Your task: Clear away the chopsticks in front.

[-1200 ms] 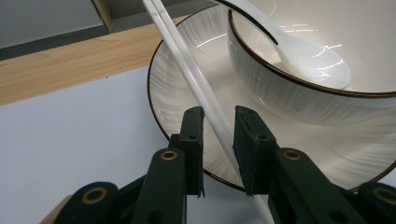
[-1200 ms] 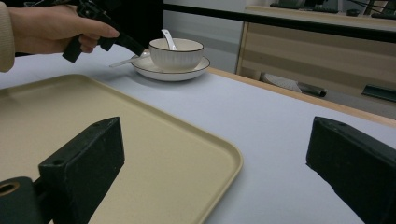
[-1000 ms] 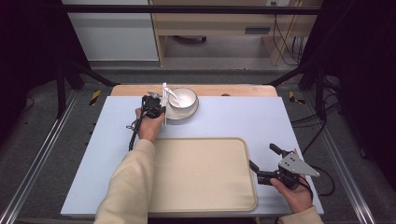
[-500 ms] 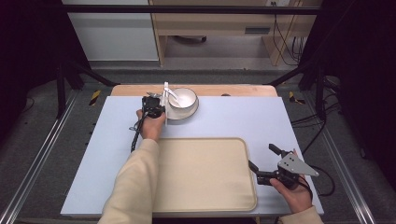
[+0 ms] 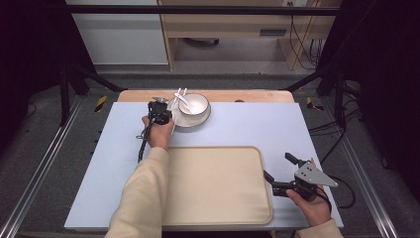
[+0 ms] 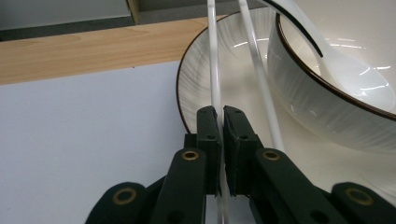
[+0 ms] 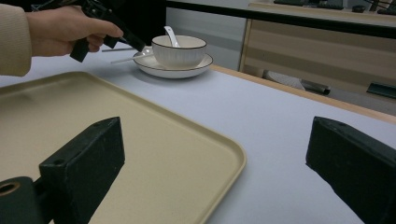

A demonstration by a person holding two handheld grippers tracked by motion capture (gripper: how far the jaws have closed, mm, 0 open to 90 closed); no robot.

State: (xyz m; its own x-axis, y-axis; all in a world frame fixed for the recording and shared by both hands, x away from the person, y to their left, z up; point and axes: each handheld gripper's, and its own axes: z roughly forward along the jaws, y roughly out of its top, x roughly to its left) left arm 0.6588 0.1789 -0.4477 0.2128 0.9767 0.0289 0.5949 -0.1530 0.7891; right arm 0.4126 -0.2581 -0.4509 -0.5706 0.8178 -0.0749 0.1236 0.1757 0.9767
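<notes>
Now my left tool (image 6: 219, 140) is closed on one white chopstick (image 6: 214, 60), which runs straight ahead of the jaws and lies over the rim of the plate (image 6: 191, 79). A second chopstick (image 6: 259, 88) lies just to the right of my jaws, near the bowl (image 6: 327, 107) with the spoon (image 6: 355, 70) inside. I think the step is to lift this stick alone, so I should raise it slowly and level, without touching the neighbour stick or the bowl wall. My right tool (image 7: 215, 172) is wide open and holds nothing; it waits beside the near corner of the tray (image 7: 177, 140) on the worktop (image 7: 280, 116).
</notes>
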